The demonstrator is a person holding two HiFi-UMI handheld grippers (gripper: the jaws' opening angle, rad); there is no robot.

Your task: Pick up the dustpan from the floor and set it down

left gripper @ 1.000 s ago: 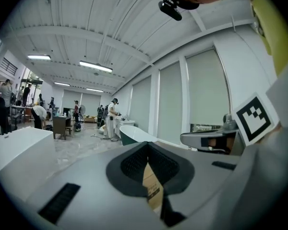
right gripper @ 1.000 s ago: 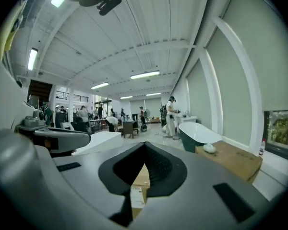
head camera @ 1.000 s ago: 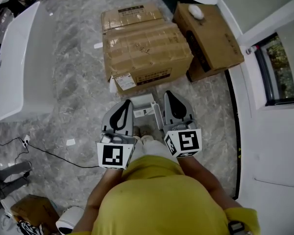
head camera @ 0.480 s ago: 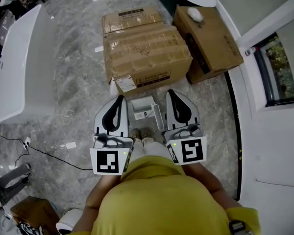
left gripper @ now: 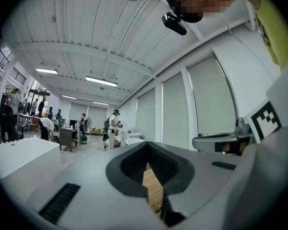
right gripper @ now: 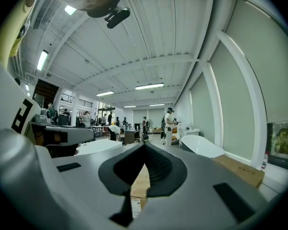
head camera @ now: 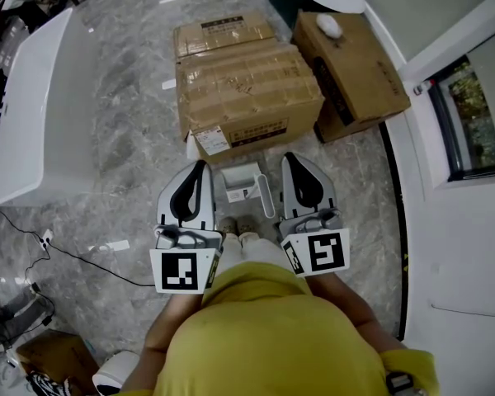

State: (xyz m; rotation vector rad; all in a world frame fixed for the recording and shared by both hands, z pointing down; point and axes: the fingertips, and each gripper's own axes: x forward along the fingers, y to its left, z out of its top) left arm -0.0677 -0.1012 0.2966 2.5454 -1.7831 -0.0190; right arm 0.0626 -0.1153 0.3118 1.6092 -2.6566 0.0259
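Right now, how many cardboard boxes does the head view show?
4: a large taped box at centre, a flatter box behind it, the right box beside them, the bottom-left box partly hidden. Others may be hidden.

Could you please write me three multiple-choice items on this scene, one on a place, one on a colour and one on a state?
1. Where is the dustpan?
A) on a shelf
B) on the floor
C) hanging on a wall

2. What colour is the person's shirt?
A) yellow
B) blue
C) black

3. How is the right gripper?
A) wide open
B) shut on the dustpan
C) shut and empty

Answers:
1 B: the dustpan lies flat on the grey floor.
2 A: the head view shows a yellow shirt.
3 C: its jaws meet with nothing between them.
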